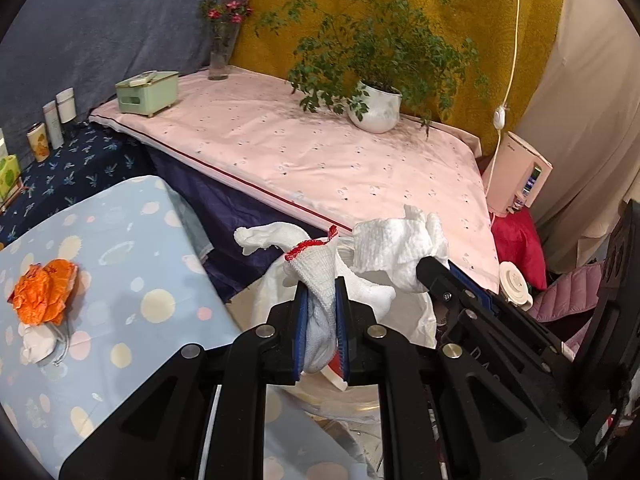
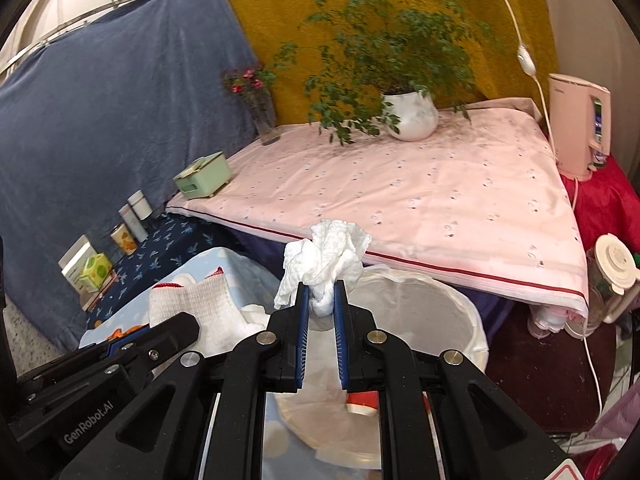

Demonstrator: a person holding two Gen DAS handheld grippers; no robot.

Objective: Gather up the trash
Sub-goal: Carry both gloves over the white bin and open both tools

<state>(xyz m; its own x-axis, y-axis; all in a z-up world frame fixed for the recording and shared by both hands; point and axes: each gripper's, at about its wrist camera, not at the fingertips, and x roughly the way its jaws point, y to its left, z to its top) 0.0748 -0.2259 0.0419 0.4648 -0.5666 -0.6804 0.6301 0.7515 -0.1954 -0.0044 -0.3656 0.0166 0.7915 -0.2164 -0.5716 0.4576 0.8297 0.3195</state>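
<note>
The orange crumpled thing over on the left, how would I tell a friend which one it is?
Start at the light blue tablecloth with pale dots, in the left wrist view. Near its left edge lies an orange crumpled wrapper, with a small white wad right beside it. It is the only bright orange thing on that cloth; the wad is plain white.

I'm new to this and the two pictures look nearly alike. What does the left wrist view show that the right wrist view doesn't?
Only the left wrist view shows the crumpled orange wrapper lying on the blue dotted cloth.

Only the right wrist view shows the white-lined bin's open mouth.

Both show the left hand-held gripper pinching a white glove and the right hand-held gripper pinching a crumpled tissue.
</note>
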